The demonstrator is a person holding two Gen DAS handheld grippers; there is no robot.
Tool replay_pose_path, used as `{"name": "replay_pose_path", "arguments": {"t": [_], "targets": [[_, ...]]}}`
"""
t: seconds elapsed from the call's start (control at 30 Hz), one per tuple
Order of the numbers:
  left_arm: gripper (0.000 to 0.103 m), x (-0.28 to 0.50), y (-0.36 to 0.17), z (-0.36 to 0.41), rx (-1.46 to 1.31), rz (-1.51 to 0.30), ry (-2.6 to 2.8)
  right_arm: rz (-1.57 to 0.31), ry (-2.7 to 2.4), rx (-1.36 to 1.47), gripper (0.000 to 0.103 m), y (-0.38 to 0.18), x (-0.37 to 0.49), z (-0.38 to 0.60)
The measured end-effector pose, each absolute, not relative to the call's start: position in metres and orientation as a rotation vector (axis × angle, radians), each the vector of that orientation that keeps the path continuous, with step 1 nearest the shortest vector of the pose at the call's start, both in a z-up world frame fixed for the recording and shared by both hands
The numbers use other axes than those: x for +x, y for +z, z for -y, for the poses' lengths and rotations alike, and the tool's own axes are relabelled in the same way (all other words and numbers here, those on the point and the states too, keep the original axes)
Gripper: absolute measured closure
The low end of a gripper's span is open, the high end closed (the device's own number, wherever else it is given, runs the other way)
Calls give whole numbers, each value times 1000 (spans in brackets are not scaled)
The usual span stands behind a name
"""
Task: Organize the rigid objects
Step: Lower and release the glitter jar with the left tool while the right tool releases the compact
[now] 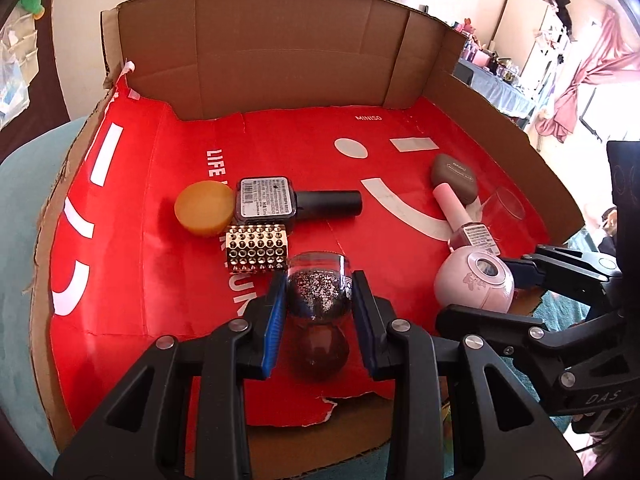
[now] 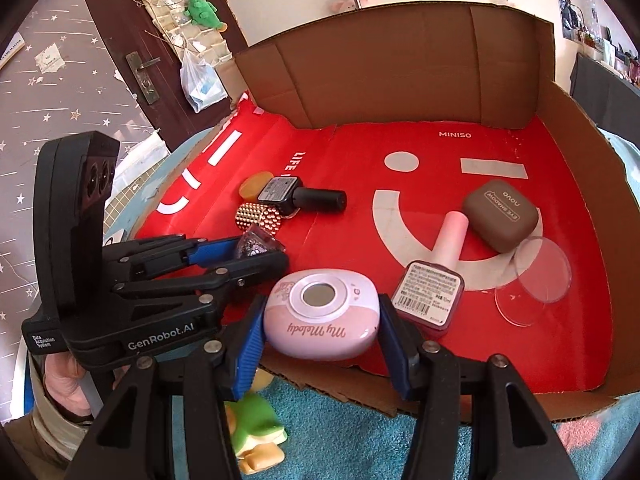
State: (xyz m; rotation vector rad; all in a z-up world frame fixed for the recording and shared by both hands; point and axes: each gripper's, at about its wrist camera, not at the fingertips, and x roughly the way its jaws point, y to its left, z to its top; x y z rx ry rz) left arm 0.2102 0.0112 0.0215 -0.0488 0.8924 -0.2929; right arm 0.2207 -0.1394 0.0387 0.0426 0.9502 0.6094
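Left tongs (image 1: 318, 300) clamp glitter jar (image 1: 318, 292); right tongs (image 2: 320, 320) clamp pink case (image 2: 320, 316).

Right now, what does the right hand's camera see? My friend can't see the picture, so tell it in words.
The right gripper is shut on a pink My Melody gadget at the near edge of a red cardboard tray. To its left, the left gripper holds a glittery bottle. Nail polish bottles and a brown eyeshadow case lie behind.

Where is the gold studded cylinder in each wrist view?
Left wrist: gold studded cylinder sits left of centre, just beyond the left gripper.
Right wrist: upper left of centre, beyond the left gripper.
Shared landmark: the black nail polish bottle right behind it.
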Motion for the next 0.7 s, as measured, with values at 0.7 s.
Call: {"name": "replay_pose_path", "arguments": {"t": [0.7], "targets": [[74, 210, 20, -17, -43, -873, -249, -876, 335, -75, 48, 30, 246, 151]]}}
